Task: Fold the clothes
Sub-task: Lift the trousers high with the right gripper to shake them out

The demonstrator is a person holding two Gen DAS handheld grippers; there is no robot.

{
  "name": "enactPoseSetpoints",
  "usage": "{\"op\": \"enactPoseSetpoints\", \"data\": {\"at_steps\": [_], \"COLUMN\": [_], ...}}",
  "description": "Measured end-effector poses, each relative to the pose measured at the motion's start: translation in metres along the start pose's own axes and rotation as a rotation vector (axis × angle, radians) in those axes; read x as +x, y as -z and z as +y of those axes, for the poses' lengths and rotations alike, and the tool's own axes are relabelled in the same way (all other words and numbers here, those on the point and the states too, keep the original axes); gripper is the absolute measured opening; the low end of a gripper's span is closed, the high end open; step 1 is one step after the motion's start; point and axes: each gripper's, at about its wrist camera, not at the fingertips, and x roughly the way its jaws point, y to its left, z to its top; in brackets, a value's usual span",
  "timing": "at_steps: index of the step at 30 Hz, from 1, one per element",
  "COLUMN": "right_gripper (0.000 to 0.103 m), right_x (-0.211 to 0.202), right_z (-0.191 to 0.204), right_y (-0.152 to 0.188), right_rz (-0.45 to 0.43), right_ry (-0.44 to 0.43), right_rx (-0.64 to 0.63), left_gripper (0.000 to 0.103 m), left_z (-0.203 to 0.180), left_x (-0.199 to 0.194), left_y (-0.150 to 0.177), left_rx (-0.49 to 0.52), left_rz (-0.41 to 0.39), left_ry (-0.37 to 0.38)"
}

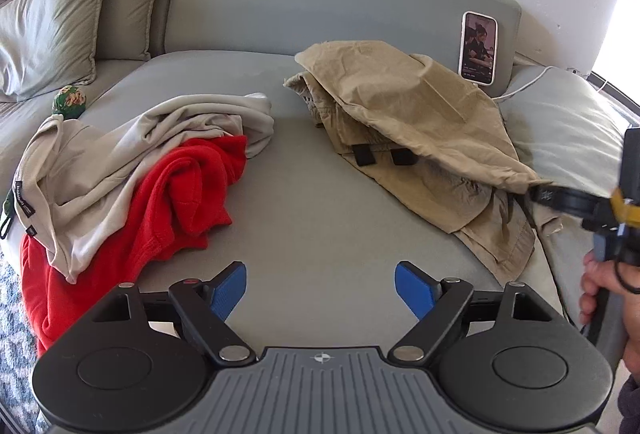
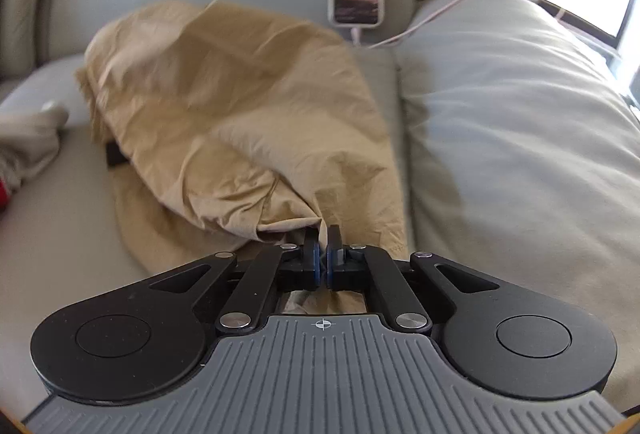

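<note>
Tan trousers (image 1: 408,113) lie crumpled on the right of the grey couch seat (image 1: 304,201); they fill the middle of the right wrist view (image 2: 224,121). My right gripper (image 2: 323,234) is shut on an edge of the tan trousers and lifts that part; it shows at the right edge of the left wrist view (image 1: 536,191). My left gripper (image 1: 320,288) is open and empty, low over the bare seat. A red garment (image 1: 160,209) and a beige garment (image 1: 120,149) lie heaped on the left.
A phone (image 1: 479,47) leans on the couch back, with a white cable (image 2: 408,29) running to the right. A grey pillow (image 2: 520,137) lies at the right, cushions (image 1: 52,17) at the left. A green ball (image 1: 69,101) sits near them.
</note>
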Motion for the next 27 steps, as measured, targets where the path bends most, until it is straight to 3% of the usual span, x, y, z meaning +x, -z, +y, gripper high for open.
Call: {"op": "enactPoseSetpoints", "data": {"at_steps": [6, 10, 16, 19, 22, 25, 27], "right_gripper": [0.002, 0.002, 0.002, 0.002, 0.002, 0.002, 0.002], "right_x": [-0.090, -0.163, -0.248, -0.273, -0.284, -0.287, -0.287], "right_z": [-0.045, -0.064, -0.088, -0.101, -0.115, -0.129, -0.134], "right_y": [-0.032, -0.045, -0.038, -0.028, -0.020, -0.014, -0.010], "right_rz": [-0.270, -0.457, -0.620, -0.638, -0.626, -0.602, -0.594], "right_ry": [-0.029, -0.059, -0.131, -0.144, -0.153, -0.169, -0.171], "right_rx": [0.154, 0.205, 0.224, 0.239, 0.277, 0.309, 0.317], "left_gripper": [0.080, 0.085, 0.089, 0.090, 0.090, 0.083, 0.081], "left_z": [-0.007, -0.022, -0.066, -0.094, -0.120, -0.142, -0.152], "left_x": [-0.022, -0.048, -0.080, -0.075, -0.049, -0.032, -0.036], "left_y": [0.000, -0.001, -0.006, -0.002, -0.001, 0.005, 0.013], "left_rx": [0.008, 0.105, 0.476, 0.716, 0.887, 0.962, 0.990], "left_rz": [-0.074, -0.211, -0.547, -0.654, -0.610, -0.528, -0.539], "left_ry": [0.068, 0.147, 0.153, 0.134, 0.142, 0.214, 0.278]}}
